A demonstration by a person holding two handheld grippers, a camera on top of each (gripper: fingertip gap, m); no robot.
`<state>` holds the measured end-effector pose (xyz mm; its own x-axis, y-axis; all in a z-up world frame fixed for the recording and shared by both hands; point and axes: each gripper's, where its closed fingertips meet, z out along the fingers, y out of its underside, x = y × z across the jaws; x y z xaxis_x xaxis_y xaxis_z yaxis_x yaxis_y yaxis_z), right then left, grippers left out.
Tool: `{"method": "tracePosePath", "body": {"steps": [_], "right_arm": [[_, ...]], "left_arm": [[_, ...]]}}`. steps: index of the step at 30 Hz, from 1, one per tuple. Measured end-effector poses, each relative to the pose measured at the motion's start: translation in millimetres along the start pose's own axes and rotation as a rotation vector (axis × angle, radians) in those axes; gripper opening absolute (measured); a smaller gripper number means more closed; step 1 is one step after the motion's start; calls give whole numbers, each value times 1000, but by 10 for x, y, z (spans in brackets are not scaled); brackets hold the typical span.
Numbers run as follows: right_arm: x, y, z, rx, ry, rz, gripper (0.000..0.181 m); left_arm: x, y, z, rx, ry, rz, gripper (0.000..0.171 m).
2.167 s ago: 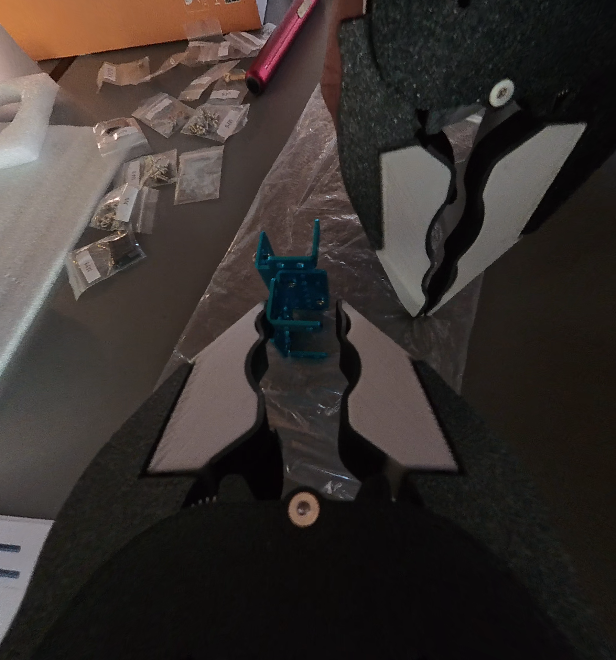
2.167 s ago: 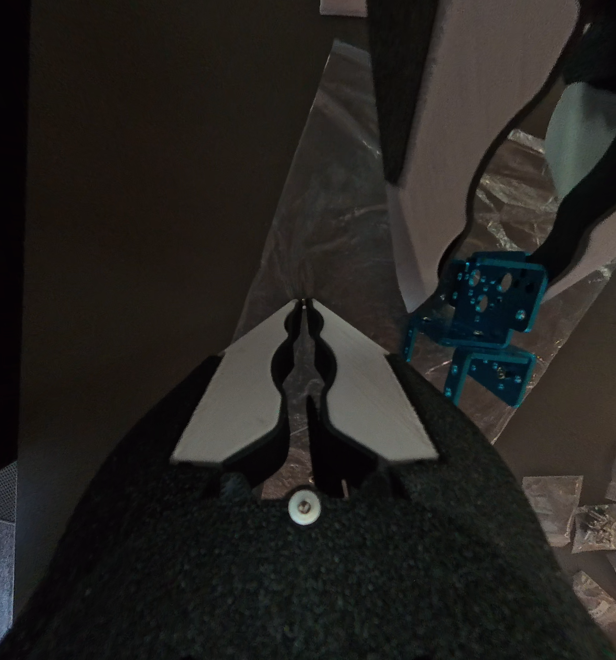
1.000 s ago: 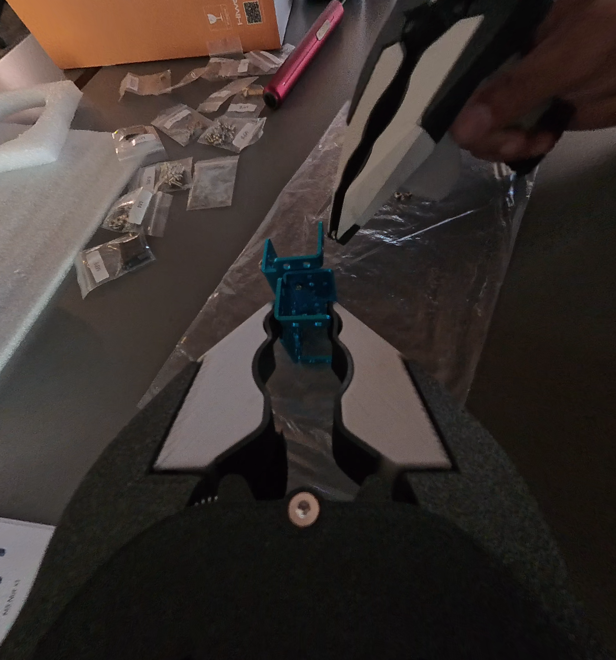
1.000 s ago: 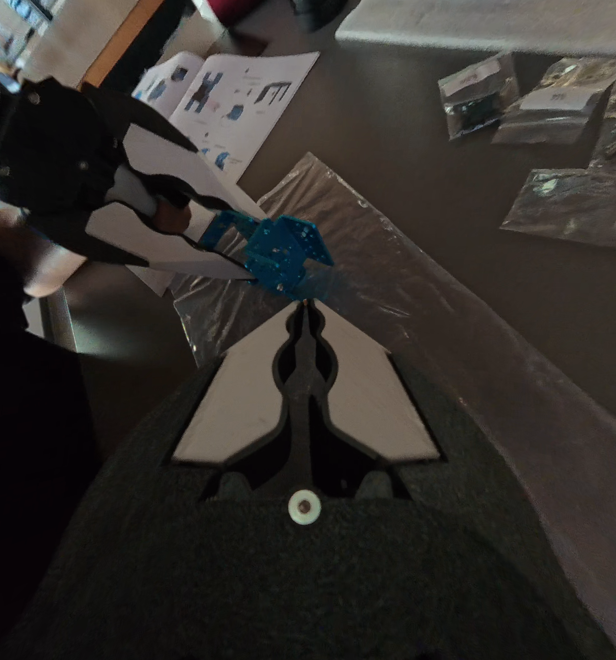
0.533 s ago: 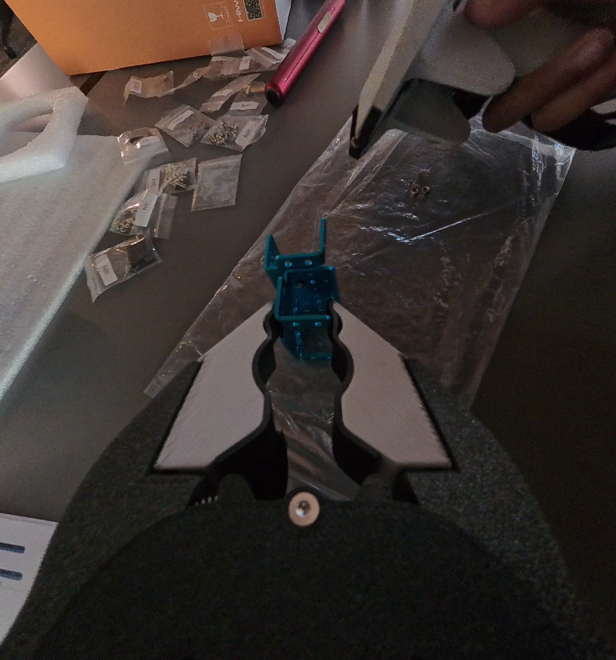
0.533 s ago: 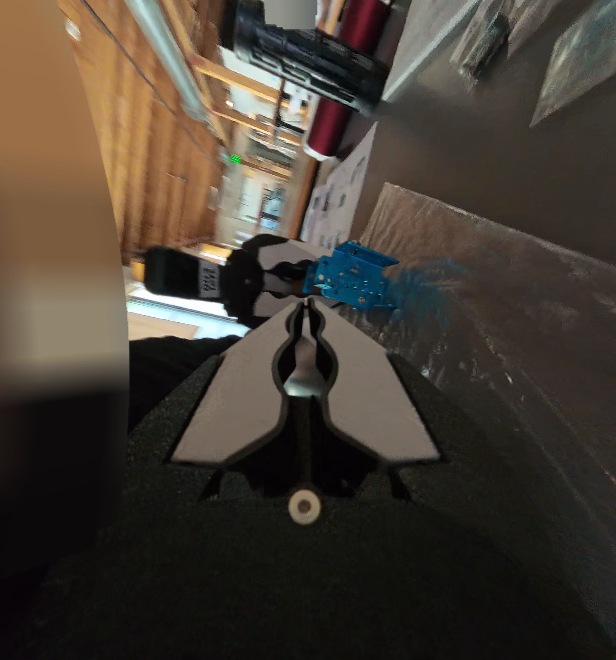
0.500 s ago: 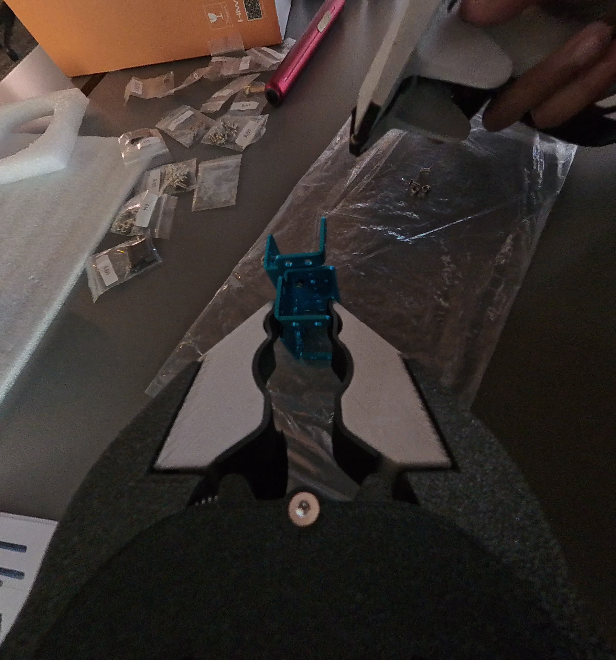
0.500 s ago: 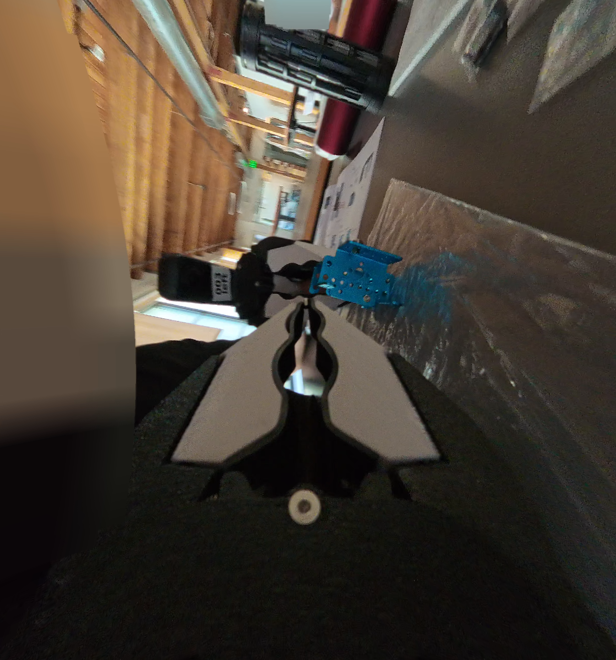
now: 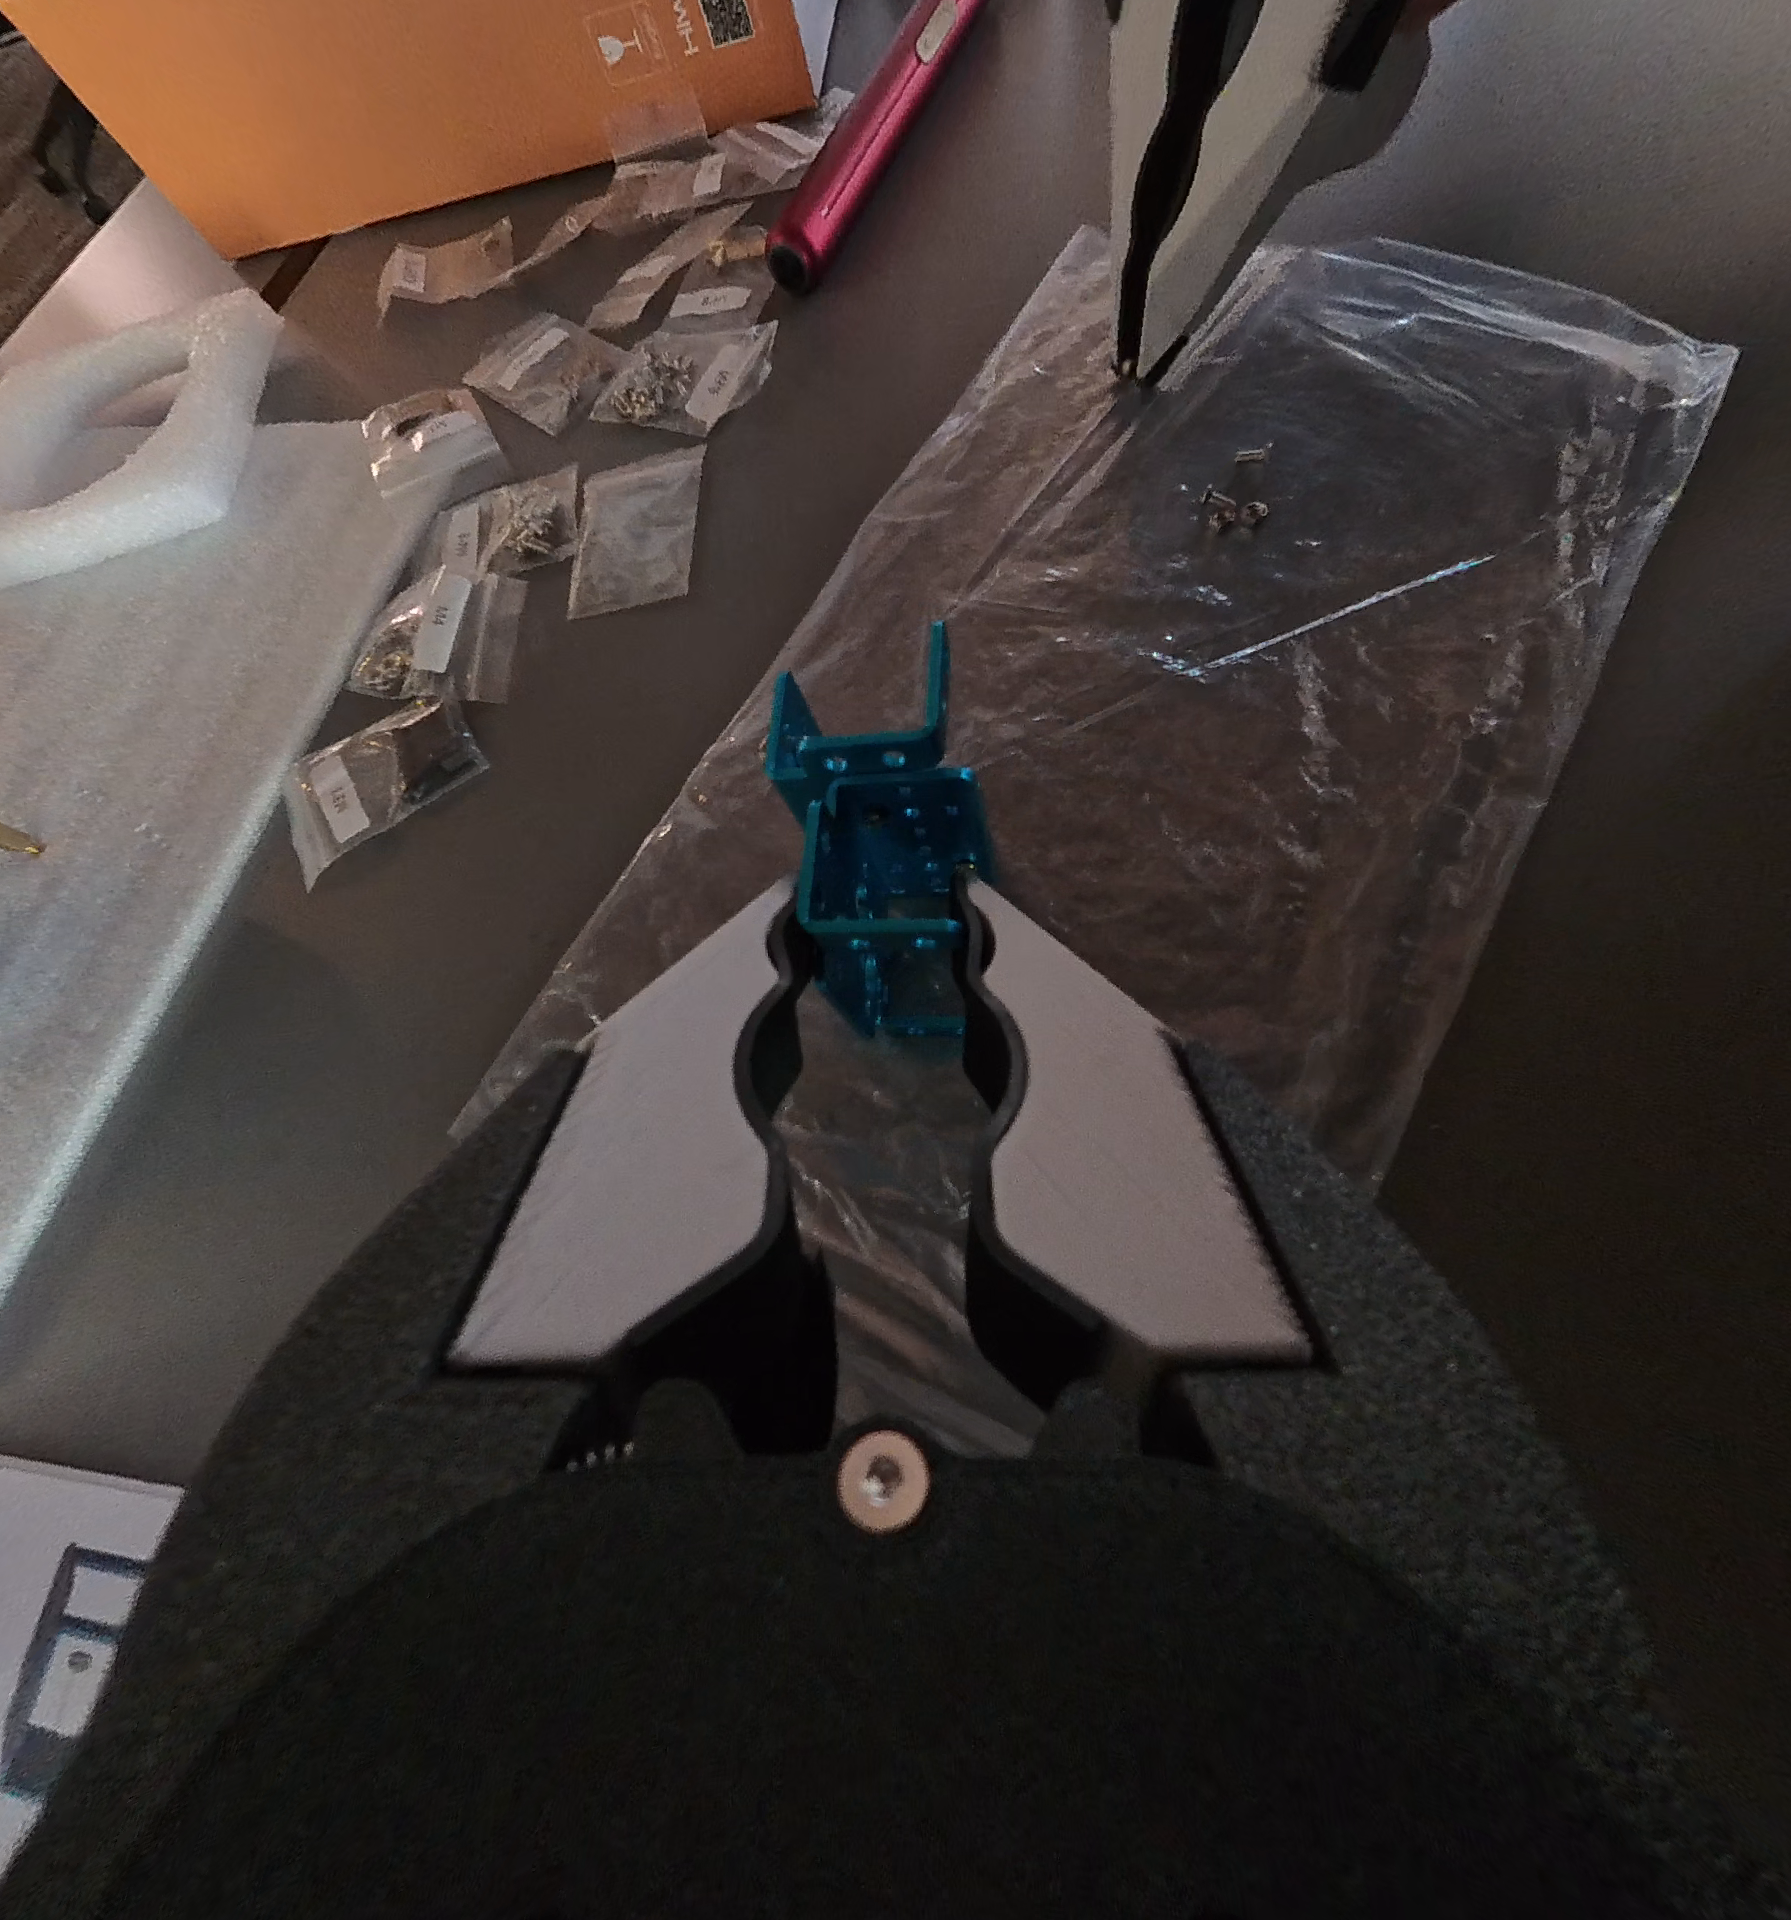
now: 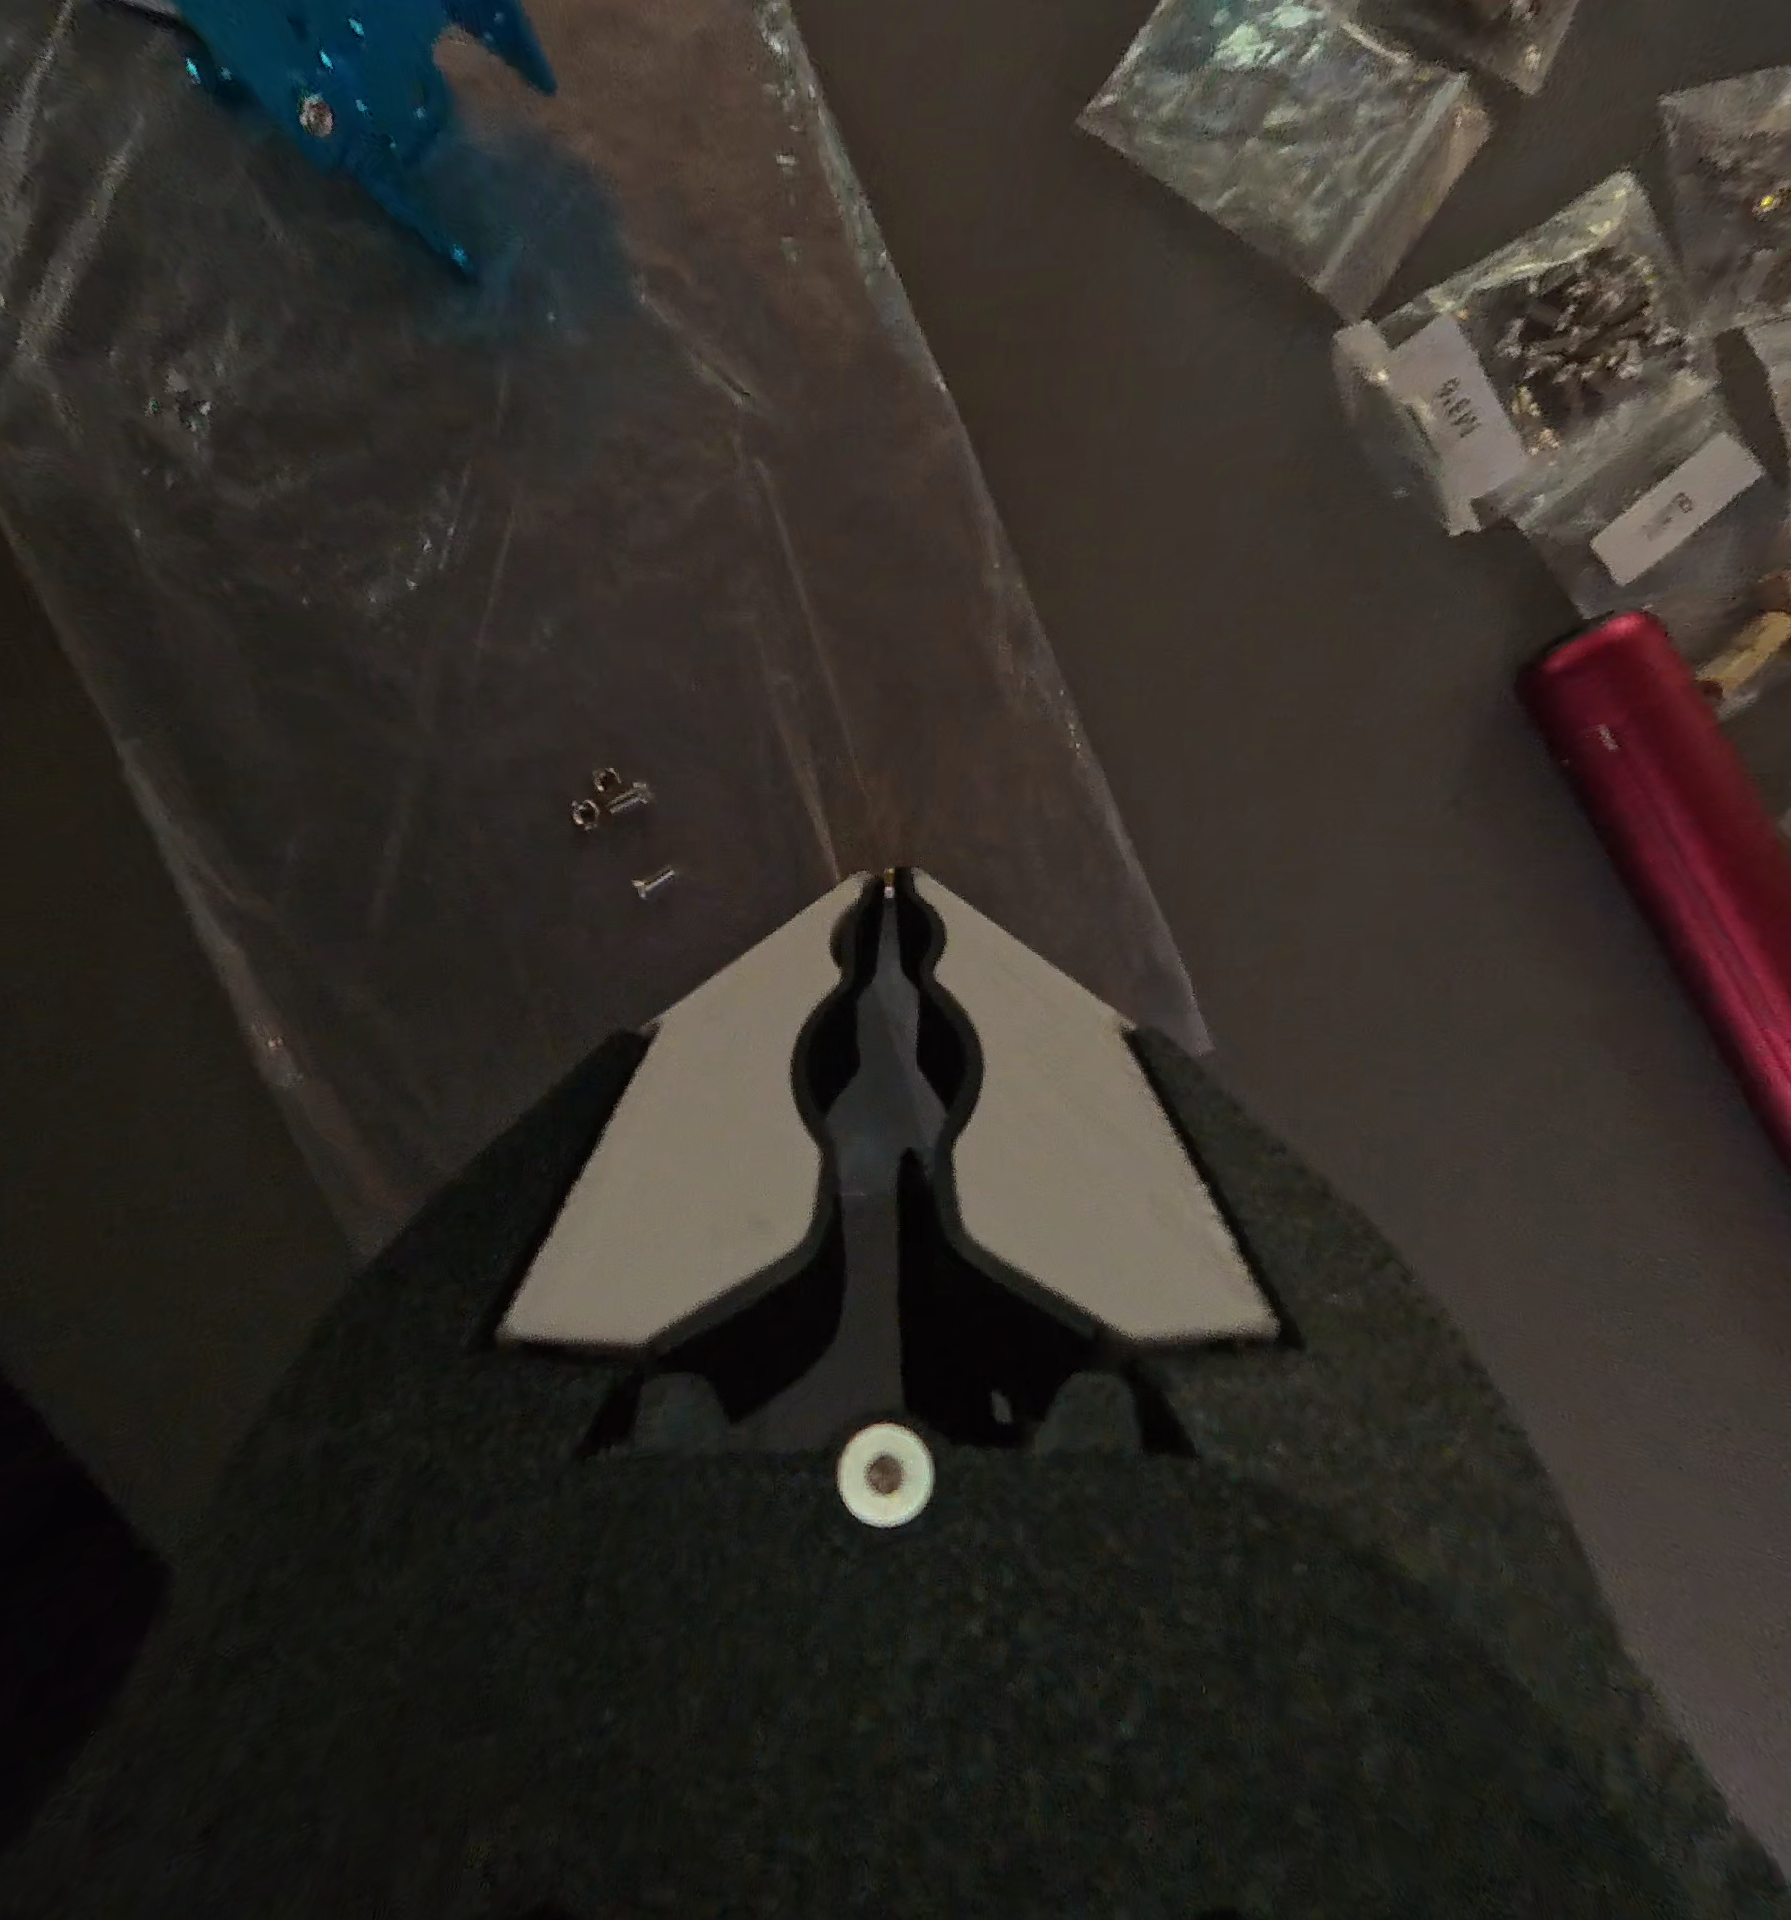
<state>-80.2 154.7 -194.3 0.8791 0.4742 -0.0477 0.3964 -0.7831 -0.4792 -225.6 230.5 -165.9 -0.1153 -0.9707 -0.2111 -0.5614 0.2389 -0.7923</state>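
- Left gripper [image 9: 886,894]: clenched on the blue bracket assembly [image 9: 886,831], which stands between its fingertips above the clear plastic sheet [image 9: 1286,810].
- Right gripper [image 10: 889,881]: fingertips pressed together on a tiny metallic piece [image 10: 889,879], too small to identify; tips sit over the sheet's edge.
- Loose screws and nuts [image 10: 616,821]: on the sheet, just left of and beyond the right tips.
- Red cylinder [image 10: 1691,894]: to the right gripper's right.
- Small hardware bags [image 9: 517,520]: left of the left gripper, beyond it.
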Motion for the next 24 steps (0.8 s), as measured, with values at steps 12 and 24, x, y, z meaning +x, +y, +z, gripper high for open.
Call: {"method": "tracePosePath", "body": {"steps": [12, 24], "right_arm": [[44, 16, -109, -132, -11, -243, 17], [61, -80, 2, -224, -79, -456, 7]], "left_arm": [[5, 5, -3, -6, -11, 23, 25], [-6, 33, 19, -20, -27, 38, 24]]}}
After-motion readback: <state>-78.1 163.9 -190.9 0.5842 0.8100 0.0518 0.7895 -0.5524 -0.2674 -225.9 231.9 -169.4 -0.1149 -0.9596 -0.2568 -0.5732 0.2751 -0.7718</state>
